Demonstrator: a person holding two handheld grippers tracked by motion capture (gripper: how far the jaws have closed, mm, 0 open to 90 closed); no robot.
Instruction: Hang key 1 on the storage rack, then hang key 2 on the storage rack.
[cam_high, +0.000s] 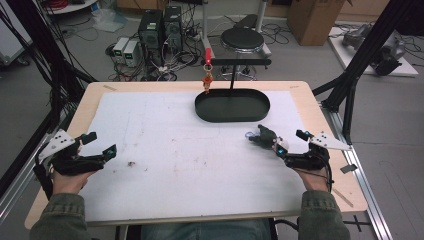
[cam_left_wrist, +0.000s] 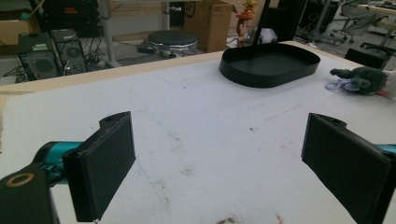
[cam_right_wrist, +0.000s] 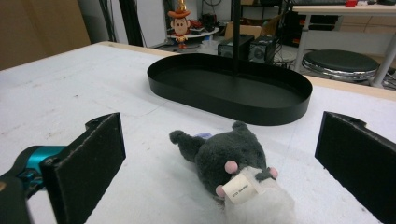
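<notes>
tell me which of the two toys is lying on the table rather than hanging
The grey plush toy, lying on the white mat between the right gripper's open jaws. The other, a small cowboy figure, dangles from the stand's arm beyond the black oval tray.

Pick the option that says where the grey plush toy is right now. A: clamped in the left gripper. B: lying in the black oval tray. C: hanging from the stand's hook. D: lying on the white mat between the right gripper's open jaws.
D: the grey plush toy lies on the white mat between the right gripper's spread jaws, short of the black oval tray.
</notes>
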